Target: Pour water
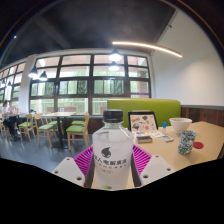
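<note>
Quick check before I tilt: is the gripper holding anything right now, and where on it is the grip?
Yes: the water bottle, capped and upright, sits clamped in the gripper. Both pink pads press its labelled body at mid-height, below the shoulder.

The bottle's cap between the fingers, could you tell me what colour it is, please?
White; the cap shows best in the gripper view, topping the bottle.

gripper-mounted view, level, facing windows (pixel 90 80)

Cafeteria or café, green booth sofa (pixel 145 108), wooden tables (pixel 205 135), chairs (pixel 78 128), tall windows (pixel 90 75), ceiling strip light (pixel 147 47)
</note>
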`<state>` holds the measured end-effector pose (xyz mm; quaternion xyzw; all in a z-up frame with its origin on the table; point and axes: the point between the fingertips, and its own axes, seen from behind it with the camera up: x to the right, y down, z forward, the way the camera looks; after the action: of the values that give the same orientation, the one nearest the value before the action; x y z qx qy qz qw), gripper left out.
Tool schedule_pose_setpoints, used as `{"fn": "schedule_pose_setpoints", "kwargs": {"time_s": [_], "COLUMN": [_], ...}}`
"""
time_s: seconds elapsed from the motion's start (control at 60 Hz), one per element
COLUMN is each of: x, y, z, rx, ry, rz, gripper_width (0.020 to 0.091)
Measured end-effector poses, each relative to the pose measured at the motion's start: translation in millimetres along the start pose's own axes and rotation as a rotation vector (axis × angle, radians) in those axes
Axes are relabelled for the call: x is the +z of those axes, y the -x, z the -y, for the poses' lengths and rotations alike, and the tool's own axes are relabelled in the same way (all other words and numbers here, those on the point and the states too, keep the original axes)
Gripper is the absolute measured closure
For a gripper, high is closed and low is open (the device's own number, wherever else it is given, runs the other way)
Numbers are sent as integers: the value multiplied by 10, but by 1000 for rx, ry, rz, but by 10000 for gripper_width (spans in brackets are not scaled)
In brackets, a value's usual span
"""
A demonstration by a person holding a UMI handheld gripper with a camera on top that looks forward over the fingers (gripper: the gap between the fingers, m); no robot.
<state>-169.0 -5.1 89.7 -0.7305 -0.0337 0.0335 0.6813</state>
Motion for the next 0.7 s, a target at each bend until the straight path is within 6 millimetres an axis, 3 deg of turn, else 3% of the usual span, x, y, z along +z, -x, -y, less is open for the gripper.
{"fn": "schedule_pose_setpoints", "kwargs": {"time_s": [0.167, 0.283, 0.333, 0.5, 0.6, 0.7], "x": [32, 60, 83, 167, 266, 416], "y": [-7, -34, -79, -182, -447, -822], "z": [19, 26, 46, 42, 160, 419], "rx": [8, 23, 32, 45, 218, 544], "ry": [-11, -27, -30, -30, -25, -36], "rz": [39, 26, 26, 26, 48, 88], "gripper_width": [549, 616, 682, 705, 705, 704]}}
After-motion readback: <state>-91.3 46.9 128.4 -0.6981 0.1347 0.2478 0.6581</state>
